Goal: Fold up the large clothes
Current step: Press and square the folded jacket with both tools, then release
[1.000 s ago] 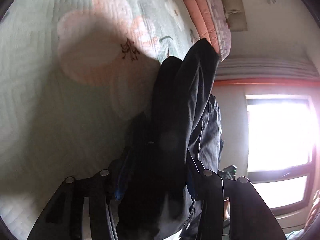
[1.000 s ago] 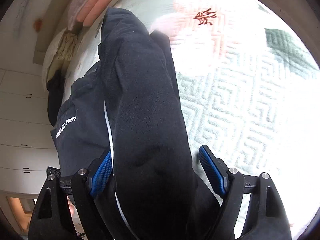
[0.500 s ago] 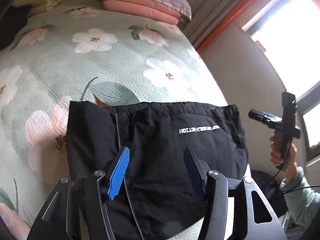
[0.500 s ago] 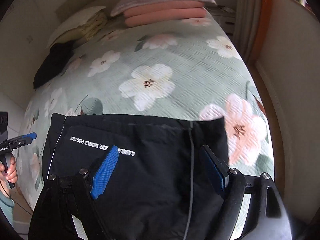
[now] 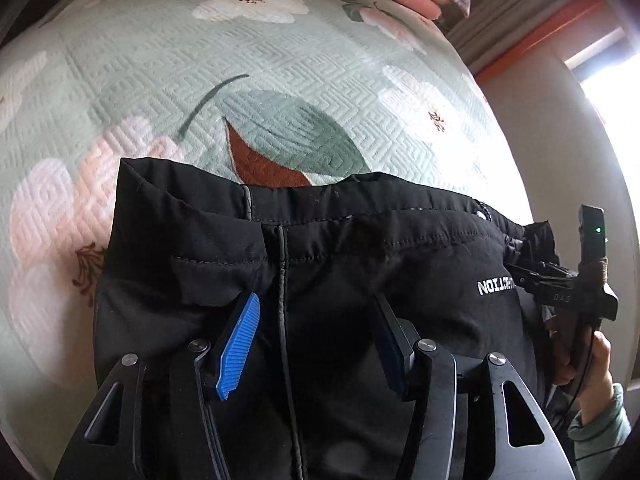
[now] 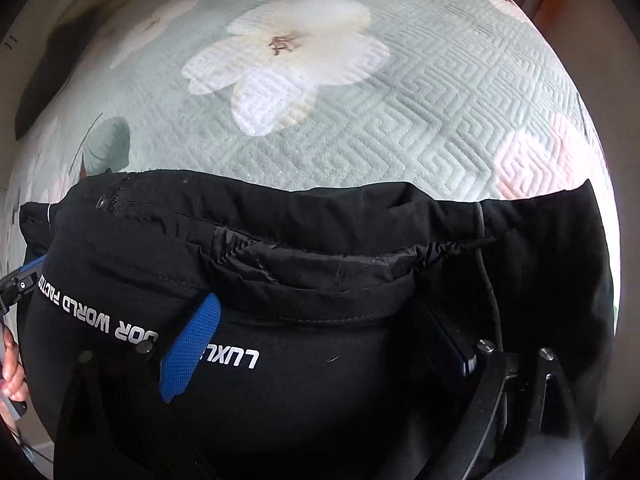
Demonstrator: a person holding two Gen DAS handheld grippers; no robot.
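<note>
The black trousers [image 5: 360,264] lie folded on a bed covered by a pale green quilted bedspread [image 5: 280,80] printed with large white and pink flowers and a green-and-rust leaf. The garment is a matt black fabric, laid so its far edge runs roughly straight across both views, with a stitched hem band along it and a second layer showing just below, its edge puckered and slightly gathered in the right wrist view. A thin raised seam line runs down from the edge towards the camera in the left wrist view. White block lettering [image 6: 224,354] is printed on the cloth, curving across the lower left of the right wrist view; a shorter piece of the same print shows near the right side of the left wrist view. A small metal snap sits close to the hem at the right end there. The cloth bulges a little rather than lying quite flat.

The left gripper [image 5: 316,336] points down over the trousers with its jaws apart, blue pads clear of the fabric and nothing clamped. The right gripper [image 6: 320,340] hangs over the lettering, its jaws opening wide, with only flat cloth beneath and none caught between them. At the right of the left wrist view a hand [image 5: 592,364] holds the other gripper's handle beside the garment's end
</note>
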